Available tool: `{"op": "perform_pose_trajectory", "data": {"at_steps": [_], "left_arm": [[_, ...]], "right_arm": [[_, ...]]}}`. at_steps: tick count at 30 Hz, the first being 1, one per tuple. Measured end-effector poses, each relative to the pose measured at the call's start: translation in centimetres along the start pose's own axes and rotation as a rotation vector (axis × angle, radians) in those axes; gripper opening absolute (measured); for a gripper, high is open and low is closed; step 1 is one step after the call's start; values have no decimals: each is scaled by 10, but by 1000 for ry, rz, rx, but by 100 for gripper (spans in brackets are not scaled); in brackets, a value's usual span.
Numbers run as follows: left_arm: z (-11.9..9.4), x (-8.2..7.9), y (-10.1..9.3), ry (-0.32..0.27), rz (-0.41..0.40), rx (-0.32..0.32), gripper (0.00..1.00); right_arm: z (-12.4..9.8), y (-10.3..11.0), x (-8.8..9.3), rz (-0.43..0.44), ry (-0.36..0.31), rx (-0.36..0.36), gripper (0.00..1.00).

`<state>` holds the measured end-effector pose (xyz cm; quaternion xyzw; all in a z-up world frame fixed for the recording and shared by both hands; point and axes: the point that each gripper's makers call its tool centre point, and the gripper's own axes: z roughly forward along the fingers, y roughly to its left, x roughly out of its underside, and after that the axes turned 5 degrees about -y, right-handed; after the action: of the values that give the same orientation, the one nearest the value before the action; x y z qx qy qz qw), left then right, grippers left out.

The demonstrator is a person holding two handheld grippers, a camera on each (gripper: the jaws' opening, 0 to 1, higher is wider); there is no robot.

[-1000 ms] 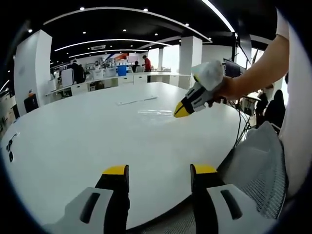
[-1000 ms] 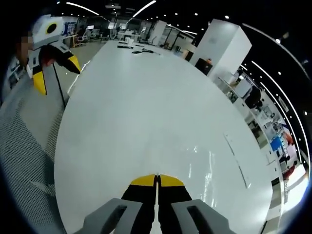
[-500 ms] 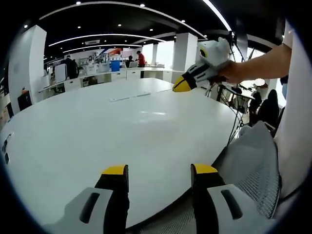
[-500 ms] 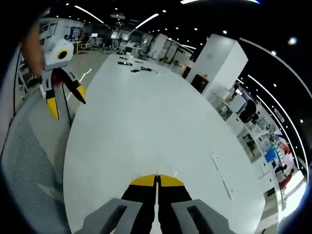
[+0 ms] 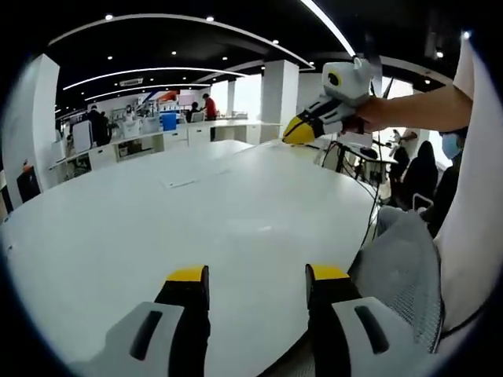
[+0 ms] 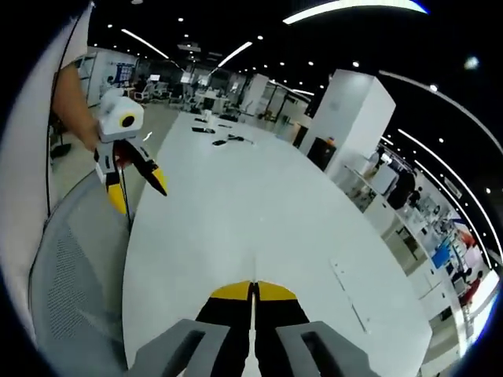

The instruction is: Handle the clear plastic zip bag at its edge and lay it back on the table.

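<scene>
Left gripper (image 5: 255, 275): jaws spread wide at the bottom of the left gripper view, nothing between them. In the right gripper view it sits upper left (image 6: 137, 188), tips apart (held by a bare forearm). Right gripper (image 6: 253, 290): jaws pressed together, bottom centre; upper right in the left gripper view (image 5: 297, 132).
</scene>
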<state>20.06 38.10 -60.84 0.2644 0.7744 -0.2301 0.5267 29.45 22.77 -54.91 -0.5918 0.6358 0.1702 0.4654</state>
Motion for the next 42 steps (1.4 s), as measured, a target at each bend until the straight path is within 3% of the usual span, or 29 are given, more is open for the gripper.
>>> {"op": "perform_pose_trajectory", "data": {"at_steps": [10,15,19,26,29,31,34,42], "left_arm": [[8,-45,17,-63,12,14,43],[14,-70,24,-104,21,34,33],[17,-97,25,-170,32,67,28],[15,-130,23,-234,54,109,24],[7,-155,22,-301,32,150,22],[4,-164,25,-312,50,153,20],[-4,-179,21,-338,50,205,18],[-19,-200,10,-352,76,312,11]], "right_arm": [[-30,-7,-28,-57,-47,-3,0],[-48,-5,-49,-79,-104,-54,0],[-61,-6,-64,-43,-146,-90,0],[-80,-3,-92,20,-228,-153,0],[-86,-1,-100,28,-251,-176,0],[-90,2,-108,50,-283,-202,0],[-96,0,-116,65,-312,-217,0],[-112,2,-140,139,-408,-279,0]]}}
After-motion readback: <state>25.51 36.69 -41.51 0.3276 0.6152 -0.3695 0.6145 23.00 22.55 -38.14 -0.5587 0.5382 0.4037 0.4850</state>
